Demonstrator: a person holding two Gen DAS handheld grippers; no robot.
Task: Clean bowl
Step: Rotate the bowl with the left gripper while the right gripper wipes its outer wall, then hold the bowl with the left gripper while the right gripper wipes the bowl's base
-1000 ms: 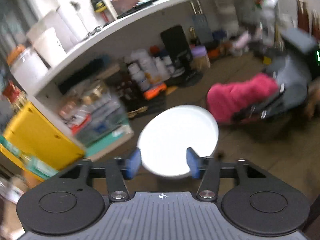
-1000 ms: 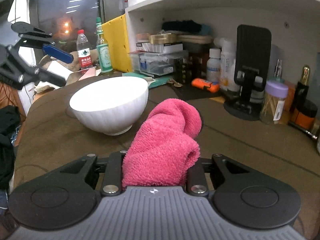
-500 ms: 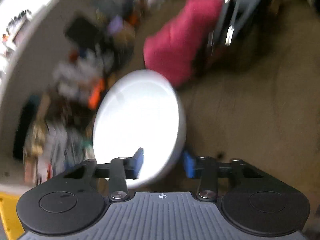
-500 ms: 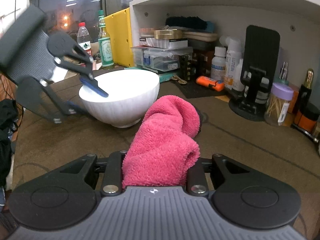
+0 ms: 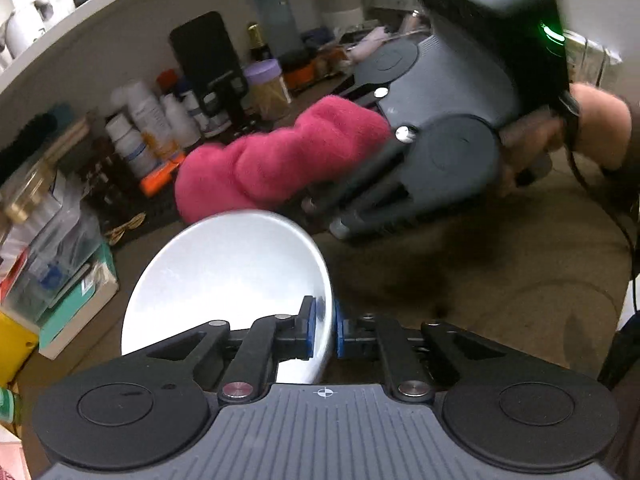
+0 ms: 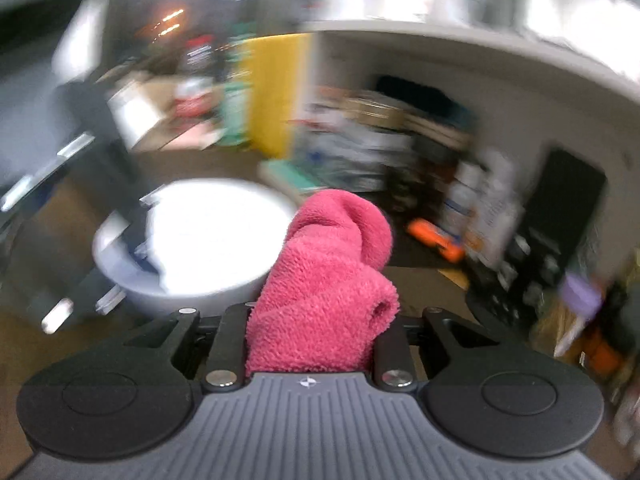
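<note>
Left tool [image 5: 325,326] clamps the white bowl [image 5: 224,280] by its near rim at 3 o'clock. Right tool [image 6: 310,340], gripping the pink cloth [image 6: 328,280], sits at the bowl's 1 o'clock, cloth tip just beside the far rim, nearer hand for wiping.

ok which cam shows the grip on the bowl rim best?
Left wrist view. It is sharp, and the left gripper has its blue fingers shut on the white bowl's rim, one inside, one outside. The right wrist view is motion-blurred: the bowl is a white smear beside the pink cloth.
</note>
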